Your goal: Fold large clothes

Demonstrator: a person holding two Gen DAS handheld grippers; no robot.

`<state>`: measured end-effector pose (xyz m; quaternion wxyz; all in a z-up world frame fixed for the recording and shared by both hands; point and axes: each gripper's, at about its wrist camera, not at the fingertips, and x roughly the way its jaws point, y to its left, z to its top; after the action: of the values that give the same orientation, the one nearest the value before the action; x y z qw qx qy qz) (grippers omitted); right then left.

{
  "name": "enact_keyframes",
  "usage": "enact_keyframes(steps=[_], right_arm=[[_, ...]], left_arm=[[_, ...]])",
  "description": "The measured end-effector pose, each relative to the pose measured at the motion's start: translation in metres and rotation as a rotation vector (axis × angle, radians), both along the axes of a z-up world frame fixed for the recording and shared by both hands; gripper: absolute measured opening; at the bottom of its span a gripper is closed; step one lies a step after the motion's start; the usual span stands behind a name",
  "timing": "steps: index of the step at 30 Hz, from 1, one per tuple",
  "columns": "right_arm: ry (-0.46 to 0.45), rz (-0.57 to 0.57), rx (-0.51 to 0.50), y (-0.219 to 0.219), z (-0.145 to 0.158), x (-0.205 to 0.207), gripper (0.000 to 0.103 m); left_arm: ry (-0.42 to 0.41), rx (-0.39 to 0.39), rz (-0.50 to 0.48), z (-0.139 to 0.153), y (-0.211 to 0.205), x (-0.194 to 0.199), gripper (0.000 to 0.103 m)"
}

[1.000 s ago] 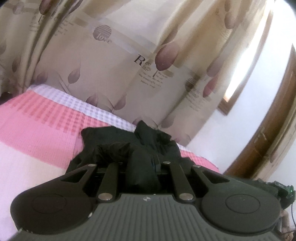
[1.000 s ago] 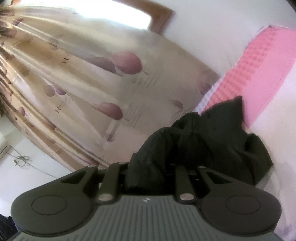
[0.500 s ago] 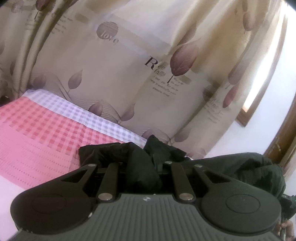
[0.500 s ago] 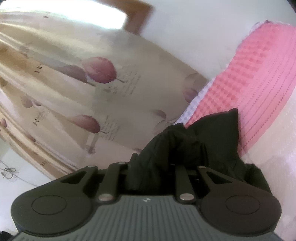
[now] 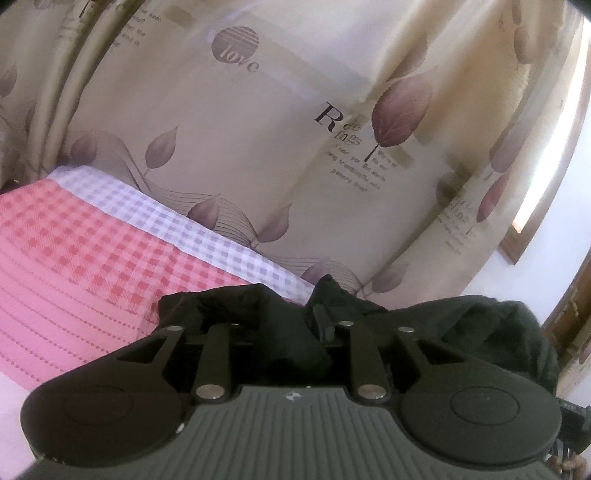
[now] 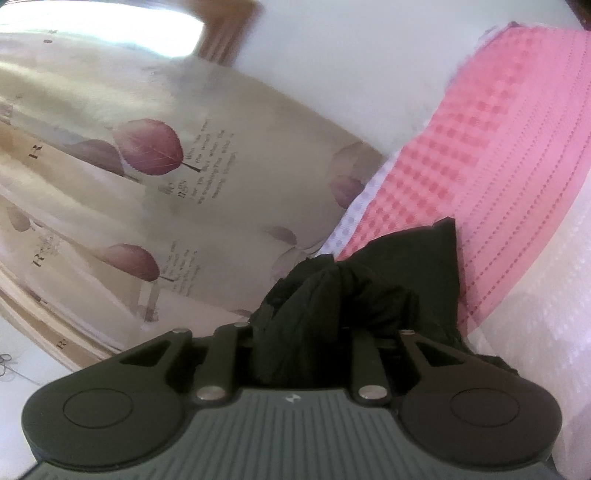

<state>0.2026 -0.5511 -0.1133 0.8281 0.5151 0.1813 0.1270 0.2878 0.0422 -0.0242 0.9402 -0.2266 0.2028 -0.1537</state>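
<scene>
Black garment (image 5: 258,314) held by both hand-held grippers over a bed (image 5: 74,258).

Left hand-held gripper (image 5: 295,332): closed on a bunch of the garment; cloth fills the gap between the fingers, which are hidden by it. More of the garment spreads toward 3 o'clock in the left wrist view. Right hand-held gripper (image 6: 306,332): closed on another bunch of the garment (image 6: 332,295), cloth rising toward 12 o'clock and trailing toward 3 o'clock. Bed (image 6: 517,166): pink checked cover with a pale lilac checked border, at 9 o'clock in the left view, 2 o'clock in the right. Curtain (image 5: 295,129): beige, printed with leaves and lettering, hanging behind the bed. Window frame (image 6: 229,33): wooden, at 11 o'clock in the right view, partly blurred.
</scene>
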Motion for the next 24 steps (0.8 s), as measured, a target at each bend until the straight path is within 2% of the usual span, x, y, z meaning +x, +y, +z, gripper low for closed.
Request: enact_keyframes(steps=[3, 5, 7, 10, 12, 13, 14, 15, 16, 18, 20, 22, 24], right_arm=[[0.001, -0.009, 0.028, -0.002, -0.005, 0.003, 0.035], [-0.003, -0.016, 0.045, -0.003, -0.007, 0.004, 0.042], [-0.008, -0.020, 0.048, -0.002, -0.008, 0.004, 0.048], [-0.014, -0.026, 0.052, -0.001, -0.009, 0.003, 0.058], [-0.025, -0.039, 0.054, -0.002, -0.010, 0.001, 0.068], [-0.029, -0.051, 0.061, -0.003, -0.010, -0.001, 0.072], [-0.036, -0.066, 0.071, -0.004, -0.011, -0.003, 0.081], [-0.048, -0.080, 0.089, -0.006, -0.012, -0.006, 0.087], [-0.057, -0.087, 0.108, -0.008, -0.013, -0.007, 0.089], [-0.058, -0.100, 0.138, -0.013, -0.015, -0.010, 0.089], [-0.060, -0.109, 0.125, -0.012, -0.013, -0.014, 0.089], [-0.074, -0.094, 0.063, -0.004, -0.004, -0.015, 0.089], [-0.094, -0.044, -0.081, 0.017, 0.015, -0.012, 0.089]], left_arm=[[0.003, 0.003, 0.010, -0.003, 0.000, 0.002, 0.040], [0.001, -0.009, 0.007, -0.004, 0.002, 0.003, 0.053], [-0.007, -0.010, 0.004, -0.005, 0.002, 0.002, 0.062], [-0.012, 0.008, 0.003, -0.006, 0.000, 0.001, 0.070], [-0.021, 0.017, 0.007, -0.006, 0.000, 0.000, 0.084], [-0.037, 0.028, 0.026, -0.005, 0.000, -0.003, 0.096], [-0.058, 0.037, 0.049, -0.004, 0.001, -0.007, 0.102], [-0.086, 0.042, 0.067, -0.003, 0.002, -0.011, 0.102], [-0.098, 0.042, 0.067, -0.002, 0.004, -0.012, 0.102], [-0.088, 0.047, 0.067, -0.001, 0.006, -0.012, 0.102], [-0.078, 0.045, 0.068, 0.000, 0.008, -0.012, 0.102], [-0.082, 0.039, 0.065, 0.001, 0.008, -0.016, 0.102], [-0.102, 0.037, 0.051, 0.003, 0.003, -0.019, 0.102]])
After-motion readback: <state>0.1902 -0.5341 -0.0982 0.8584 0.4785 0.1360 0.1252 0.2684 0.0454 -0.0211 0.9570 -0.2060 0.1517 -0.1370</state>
